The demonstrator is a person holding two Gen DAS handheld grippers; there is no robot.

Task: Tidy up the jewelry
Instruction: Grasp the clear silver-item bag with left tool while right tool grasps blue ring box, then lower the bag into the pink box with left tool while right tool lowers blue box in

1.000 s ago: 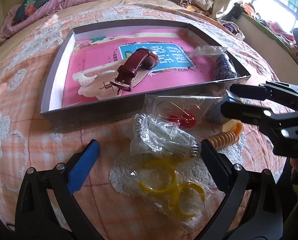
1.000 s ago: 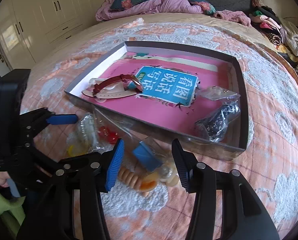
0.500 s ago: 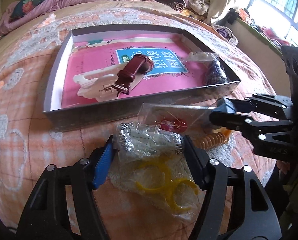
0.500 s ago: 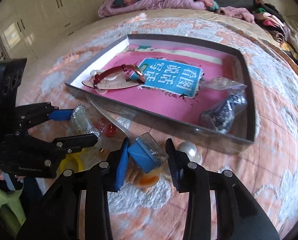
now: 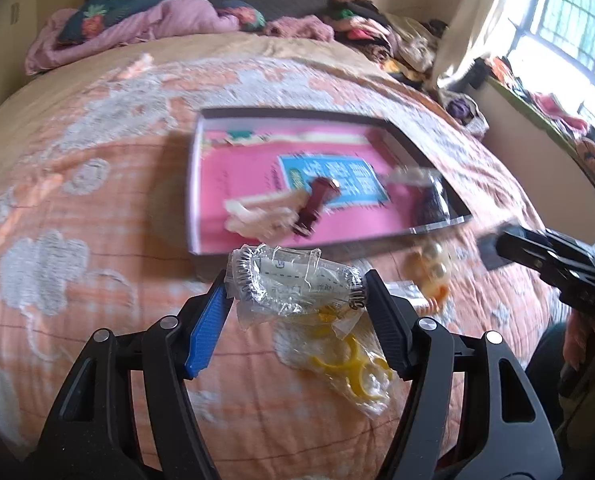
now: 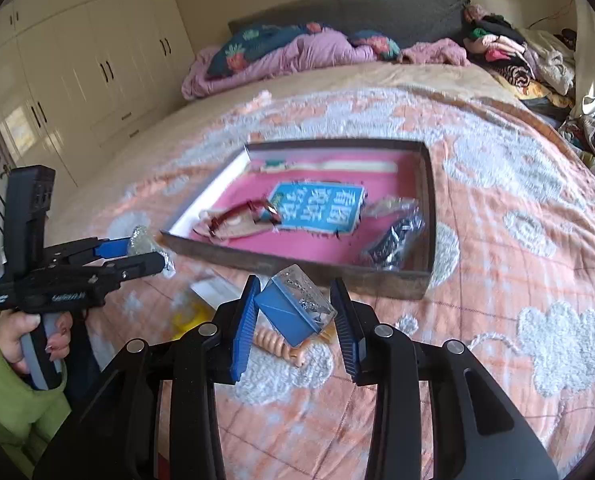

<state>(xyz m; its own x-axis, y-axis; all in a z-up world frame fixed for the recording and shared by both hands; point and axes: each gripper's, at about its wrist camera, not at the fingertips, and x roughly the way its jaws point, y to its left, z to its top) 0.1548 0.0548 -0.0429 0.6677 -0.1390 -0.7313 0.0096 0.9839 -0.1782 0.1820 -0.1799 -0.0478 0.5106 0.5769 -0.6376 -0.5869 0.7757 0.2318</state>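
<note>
My left gripper [image 5: 295, 286] is shut on a clear bag holding a silver bracelet [image 5: 293, 284], lifted above the bedspread; it also shows in the right wrist view [image 6: 149, 250]. My right gripper [image 6: 295, 308] is shut on a small clear jewelry box with a blue base [image 6: 295, 306], held above the bed; it shows at the right of the left wrist view [image 5: 493, 250]. The open grey box [image 6: 427, 208] with a pink lining holds a red watch [image 5: 315, 202], a cream holder [image 5: 257, 212] and a bag of dark beads [image 6: 395, 240].
On the bedspread before the box lie a bag with yellow rings [image 5: 357, 368], pearl beads [image 5: 433, 264] and an orange spiral band [image 6: 279, 346]. Heaped bedding [image 6: 281, 60] and clothes [image 6: 509, 56] lie at the bed's far end. White wardrobes [image 6: 77, 68] stand on the left.
Both grippers have risen from the bedspread with their loads. The bracelet bag and the blue box are now off the bed, and the box looks farther away.
</note>
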